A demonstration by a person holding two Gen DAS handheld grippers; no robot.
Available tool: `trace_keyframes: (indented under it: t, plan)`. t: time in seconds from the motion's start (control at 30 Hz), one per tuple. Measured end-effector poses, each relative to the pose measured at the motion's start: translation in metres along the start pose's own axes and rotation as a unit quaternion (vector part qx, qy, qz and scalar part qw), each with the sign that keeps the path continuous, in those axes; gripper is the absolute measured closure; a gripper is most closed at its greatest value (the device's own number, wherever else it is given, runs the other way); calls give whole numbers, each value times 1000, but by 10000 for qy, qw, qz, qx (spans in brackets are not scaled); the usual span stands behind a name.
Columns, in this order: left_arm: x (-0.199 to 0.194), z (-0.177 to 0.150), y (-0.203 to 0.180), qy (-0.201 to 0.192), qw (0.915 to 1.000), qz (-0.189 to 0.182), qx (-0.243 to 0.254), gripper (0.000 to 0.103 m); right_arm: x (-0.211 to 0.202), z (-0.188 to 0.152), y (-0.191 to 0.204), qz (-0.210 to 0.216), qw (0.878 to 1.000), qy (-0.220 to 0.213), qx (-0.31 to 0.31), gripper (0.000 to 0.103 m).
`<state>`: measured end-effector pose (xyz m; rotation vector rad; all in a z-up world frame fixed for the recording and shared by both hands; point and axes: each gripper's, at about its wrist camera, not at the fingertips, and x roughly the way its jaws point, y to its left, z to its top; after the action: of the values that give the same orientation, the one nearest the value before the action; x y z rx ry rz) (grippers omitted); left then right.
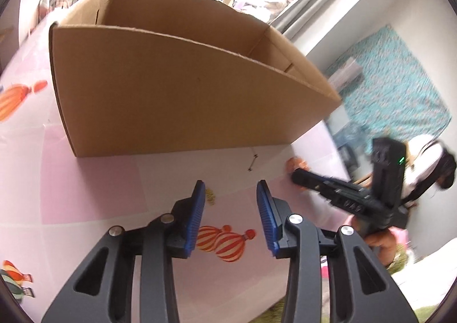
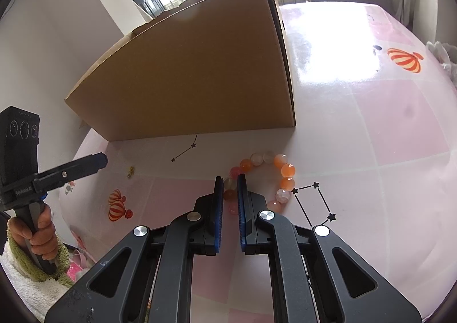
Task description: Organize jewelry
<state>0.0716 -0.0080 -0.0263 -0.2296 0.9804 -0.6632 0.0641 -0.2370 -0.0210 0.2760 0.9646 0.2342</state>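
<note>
Closest to us, our left gripper (image 1: 230, 189) has its jaws partly open. Nothing is between them, only the pink table (image 1: 85, 180) with its balloon pictures.

Just past the tip of the left-side finger lies a little gold piece (image 1: 210, 196). It is not in the gap. It sits a bit to the left of it, and its long side seems to run away from us, about the same way the fingers point. It is too small to tell if it is an earring or a bit of chain. We think the left gripper needs to slide a little left and go down, so the gold piece ends up between the pads. The left hand is much nearer to it than the right.

Our right gripper (image 2: 230, 180) has its jaws very narrow. The bead bracelet (image 2: 287, 170) lies flat on the table right at its tips. A few beads show in the thin gap, so the jaws look closed on one bead. The rest of the ring of beads curves out to the right.

The gold piece is well to the left of the bracelet, between the two grippers.

Farther back stands the cardboard box (image 1: 171, 94). Its top is open, and its tall front wall faces us. We think the jewelry goes in there, so each piece has to be lifted up over that wall.
</note>
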Motion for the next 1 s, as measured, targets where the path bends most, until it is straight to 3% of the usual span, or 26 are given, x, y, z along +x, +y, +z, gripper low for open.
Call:
trace_keyframes:
  t: [0.13, 0.23, 0.33, 0.53, 1.0]
  plan:
    - [10, -3, -18, 109, 9950, 708, 703, 67, 0, 0, 0, -2, 10000, -2, -7, 96]
    - [21, -5, -23, 223, 9904, 1016, 909, 67, 0, 0, 0, 1, 10000, -5, 3, 96]
    - [29, -3, -20, 201, 9898, 1073, 911, 69, 0, 0, 0, -1, 10000, -5, -8, 96]
    - [34, 3, -15, 188, 9897, 1118, 872, 85, -1, 1, -1, 26, 10000, -17, 16, 96]
    - [40, 0, -15, 371, 9862, 1274, 993, 99, -4, -1, -5, 41, 10000, -32, 10, 96]
